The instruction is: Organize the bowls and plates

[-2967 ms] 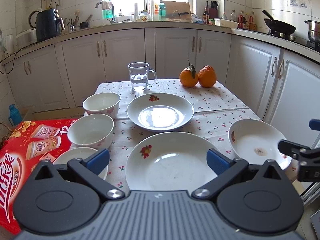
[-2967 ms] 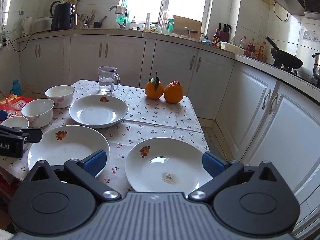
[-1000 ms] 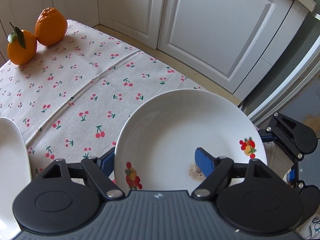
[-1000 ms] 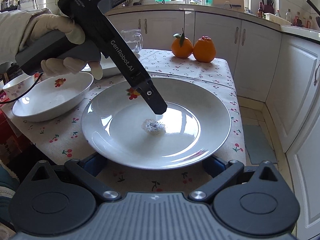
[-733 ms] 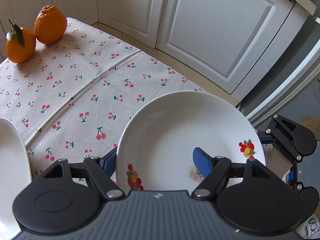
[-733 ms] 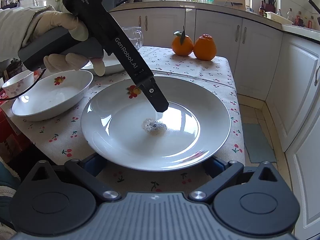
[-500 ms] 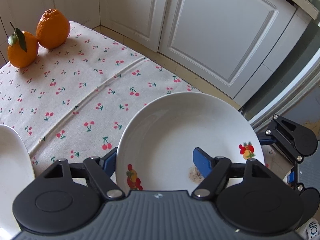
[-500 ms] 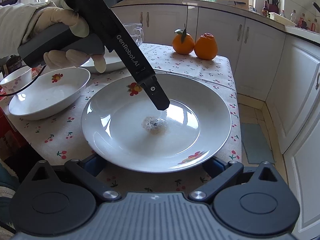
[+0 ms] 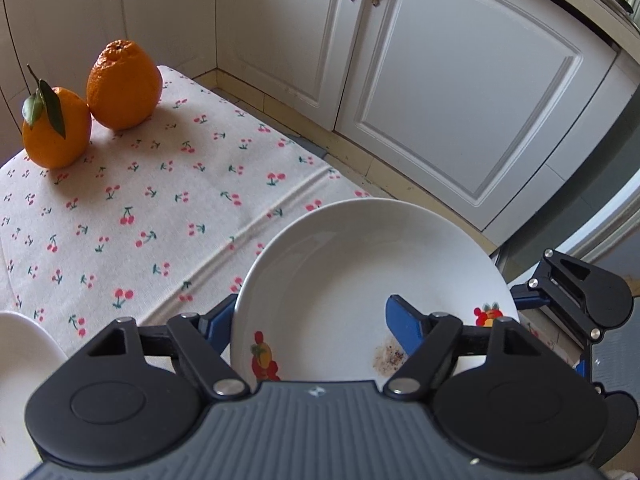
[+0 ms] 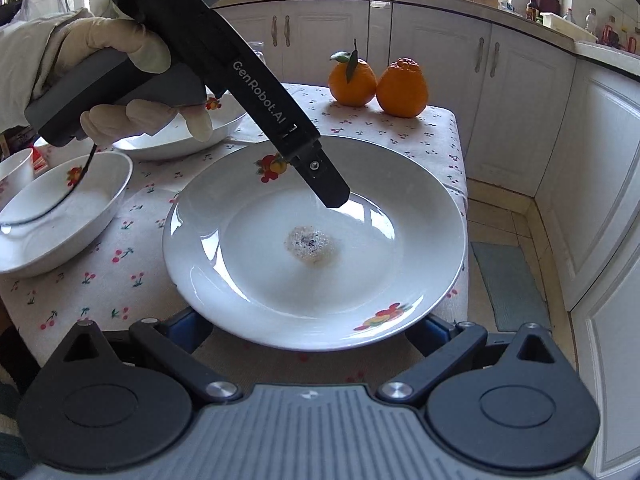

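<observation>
A white plate (image 9: 360, 272) with fruit decals and a brown food stain lies at the table's near right corner; it also shows in the right wrist view (image 10: 316, 240). My left gripper (image 9: 308, 320) straddles the plate's rim, one finger (image 9: 400, 320) inside the plate and the other outside, with a wide gap. In the right wrist view its finger (image 10: 320, 176) hangs over the plate. My right gripper (image 10: 308, 328) is open wide, its fingers low at the plate's near rim, partly hidden under it. Two more white dishes, one (image 10: 60, 208) nearer and one (image 10: 180, 136) behind it, stand to the left.
Two oranges (image 9: 88, 104) sit at the far side of the cherry-print tablecloth (image 9: 140, 208); they also show in the right wrist view (image 10: 376, 80). White cabinets (image 9: 460, 92) stand close beyond the table's edge. A small bowl (image 10: 16, 168) shows at far left.
The stained plate has risen slightly at its near edge and sits a little higher in both views. My left gripper stays over the plate's rim. Both grippers remain open.
</observation>
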`<action>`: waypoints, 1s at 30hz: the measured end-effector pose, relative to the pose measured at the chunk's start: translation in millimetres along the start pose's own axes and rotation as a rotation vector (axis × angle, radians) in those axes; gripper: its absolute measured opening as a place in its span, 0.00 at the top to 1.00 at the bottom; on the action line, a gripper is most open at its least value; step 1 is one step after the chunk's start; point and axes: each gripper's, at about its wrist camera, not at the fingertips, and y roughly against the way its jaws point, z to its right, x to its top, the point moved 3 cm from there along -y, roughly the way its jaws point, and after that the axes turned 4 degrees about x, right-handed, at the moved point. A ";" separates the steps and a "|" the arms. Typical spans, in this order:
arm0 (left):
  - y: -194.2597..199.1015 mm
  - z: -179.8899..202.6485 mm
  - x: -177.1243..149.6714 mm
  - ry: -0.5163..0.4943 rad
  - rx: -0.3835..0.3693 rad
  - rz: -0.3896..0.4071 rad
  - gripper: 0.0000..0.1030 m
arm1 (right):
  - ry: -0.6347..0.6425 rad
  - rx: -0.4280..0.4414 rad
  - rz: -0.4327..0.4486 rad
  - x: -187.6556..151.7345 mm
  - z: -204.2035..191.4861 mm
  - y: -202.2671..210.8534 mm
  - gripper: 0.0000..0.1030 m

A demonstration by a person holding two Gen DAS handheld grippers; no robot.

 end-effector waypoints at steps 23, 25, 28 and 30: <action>-22.1 -20.7 19.0 0.024 0.003 0.011 0.25 | -0.018 -0.047 0.004 16.1 16.9 -21.2 0.00; -22.8 -21.2 19.9 0.025 0.004 0.013 0.25 | -0.021 -0.050 0.007 14.6 15.5 -20.0 0.00; -23.1 -21.5 20.4 0.026 0.004 0.012 0.25 | -0.025 -0.052 0.008 14.5 15.1 -20.4 0.00; -22.5 -21.8 20.1 0.027 0.003 0.013 0.23 | -0.026 -0.051 0.010 14.5 15.5 -19.1 0.00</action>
